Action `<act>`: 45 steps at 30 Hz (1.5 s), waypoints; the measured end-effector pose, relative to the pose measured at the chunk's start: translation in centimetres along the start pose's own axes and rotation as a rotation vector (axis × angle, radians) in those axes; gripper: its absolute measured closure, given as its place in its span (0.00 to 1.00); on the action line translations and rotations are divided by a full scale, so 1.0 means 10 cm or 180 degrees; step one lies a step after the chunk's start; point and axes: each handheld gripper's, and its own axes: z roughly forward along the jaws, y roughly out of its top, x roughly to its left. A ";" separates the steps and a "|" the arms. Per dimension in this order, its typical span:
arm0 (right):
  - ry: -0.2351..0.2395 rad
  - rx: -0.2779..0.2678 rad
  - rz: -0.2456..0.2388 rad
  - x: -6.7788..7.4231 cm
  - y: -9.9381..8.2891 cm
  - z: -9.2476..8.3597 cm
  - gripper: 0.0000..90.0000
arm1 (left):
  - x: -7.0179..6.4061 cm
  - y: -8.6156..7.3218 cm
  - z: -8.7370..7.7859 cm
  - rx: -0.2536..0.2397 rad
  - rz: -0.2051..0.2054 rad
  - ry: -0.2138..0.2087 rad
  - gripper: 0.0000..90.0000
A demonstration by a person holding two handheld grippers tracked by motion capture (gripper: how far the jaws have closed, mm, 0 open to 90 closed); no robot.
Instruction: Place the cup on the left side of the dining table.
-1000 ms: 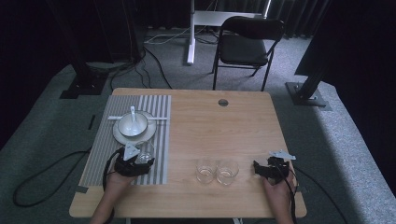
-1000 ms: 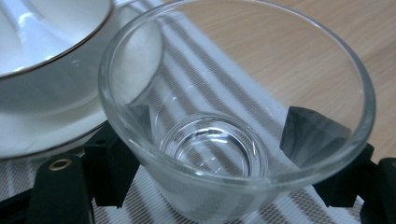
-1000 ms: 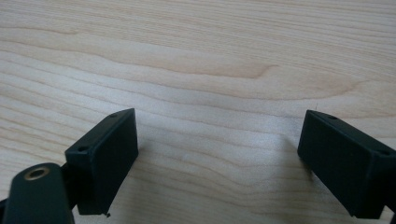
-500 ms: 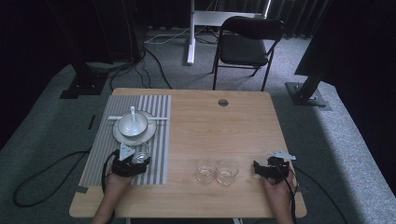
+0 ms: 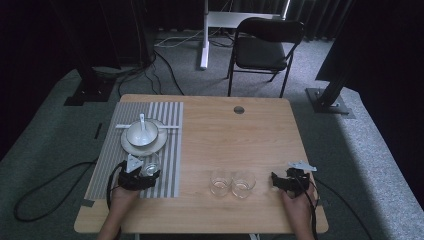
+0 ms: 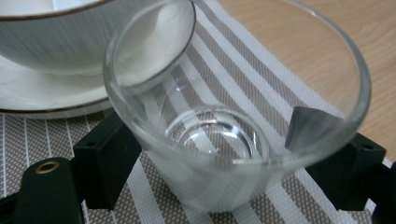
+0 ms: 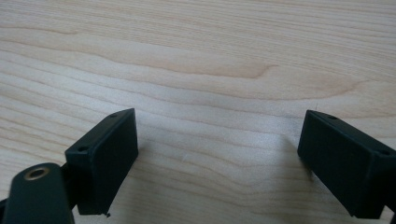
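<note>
Two empty glasses (image 5: 231,183) mid-table

A wooden table (image 5: 220,135) carries a striped mat (image 5: 170,145) (far left) and two glasses (image 5: 231,184) near its front edge.

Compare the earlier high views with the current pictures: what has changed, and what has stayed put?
Hardly anything moved. The left gripper stays closed around the glass on the striped placemat, just below the plate. The right gripper stays open on the table, and the two glasses have not shifted.
</note>
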 end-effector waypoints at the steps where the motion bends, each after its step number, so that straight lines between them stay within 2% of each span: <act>1: 0.0000 0.0000 0.0000 0.00 0.00 0.00 0.13 | 0.00 0.00 0.00 0.0045 0.0003 0.0008 0.11; 3: 0.0000 0.0000 0.0000 0.00 0.00 0.00 0.13 | 0.00 -0.01 -0.01 0.0038 0.0004 0.0026 0.09; 5: 0.0000 0.0000 0.0001 0.00 0.00 0.00 0.13 | 0.01 -0.04 -0.05 -0.0002 0.0003 0.0099 0.09; 7: 0.0000 0.0000 0.0000 0.00 0.00 0.00 0.13 | 0.03 -0.04 -0.07 -0.0023 -0.0021 0.0075 0.09; 8: 0.0000 0.0000 0.0000 0.00 0.00 0.00 0.13 | 0.04 -0.05 -0.08 0.0015 -0.0043 0.0058 0.08; 9: 0.0000 0.0000 0.0001 0.00 0.00 0.00 0.13 | 0.05 -0.07 -0.08 0.0038 -0.0024 0.0081 0.00; 10: 0.0000 0.0001 0.0000 0.00 0.00 0.00 0.13 | 0.06 -0.08 -0.09 0.0070 -0.0013 0.0045 0.00; 11: 0.0000 0.0001 0.0001 0.00 0.00 0.00 0.13 | 0.05 -0.10 -0.10 0.0056 0.0020 0.0085 0.00; 12: 0.0000 0.0001 0.0001 0.00 0.00 0.00 0.13 | 0.04 -0.13 -0.11 0.0024 0.0075 0.0207 0.00; 13: 0.0000 0.0001 0.0003 0.00 0.00 0.00 0.13 | 0.05 -0.14 -0.12 0.0025 0.0085 0.0215 0.00; 14: 0.0000 0.0001 0.0002 0.00 0.00 0.00 0.13 | 0.06 -0.16 -0.13 0.0012 0.0059 0.0164 0.00; 17: 0.0000 0.0001 0.0001 0.00 0.00 0.00 0.13 | 0.10 -0.21 -0.15 0.0057 0.0011 0.0170 0.00; 23: 0.0000 0.0001 0.0002 0.00 0.00 0.00 0.13 | 0.19 -0.28 -0.25 0.0062 -0.0148 0.0322 0.00; 24: 0.0001 0.0001 0.0002 0.00 0.00 0.00 0.13 | 0.21 -0.29 -0.26 0.0085 -0.0162 0.0379 0.00; 29: 0.0000 0.0001 0.0002 0.00 0.00 0.00 0.13 | 0.29 -0.39 -0.33 0.0155 -0.0185 0.0409 0.00; 33: 0.0000 0.0001 0.0002 0.00 0.00 0.00 0.13 | 0.34 -0.48 -0.42 0.0184 -0.0190 0.0489 0.00; 36: 0.0000 0.0001 0.0002 0.00 0.00 0.00 0.13 | 0.38 -0.55 -0.47 0.0187 -0.0269 0.0540 0.00; 39: 0.0000 0.0001 0.0002 0.00 0.00 0.00 0.13 | 0.40 -0.57 -0.49 0.0192 -0.0292 0.0574 0.00; 40: 0.0000 0.0001 0.0002 0.00 0.00 0.00 0.13 | 0.42 -0.60 -0.51 0.0224 -0.0302 0.0615 0.00; 43: 0.0000 0.0001 0.0003 0.00 0.00 0.00 0.13 | 0.44 -0.63 -0.55 0.0296 -0.0330 0.0622 0.00; 45: 0.0000 0.0001 0.0002 0.00 0.00 0.00 0.13 | 0.44 -0.66 -0.58 0.0273 -0.0355 0.0641 0.00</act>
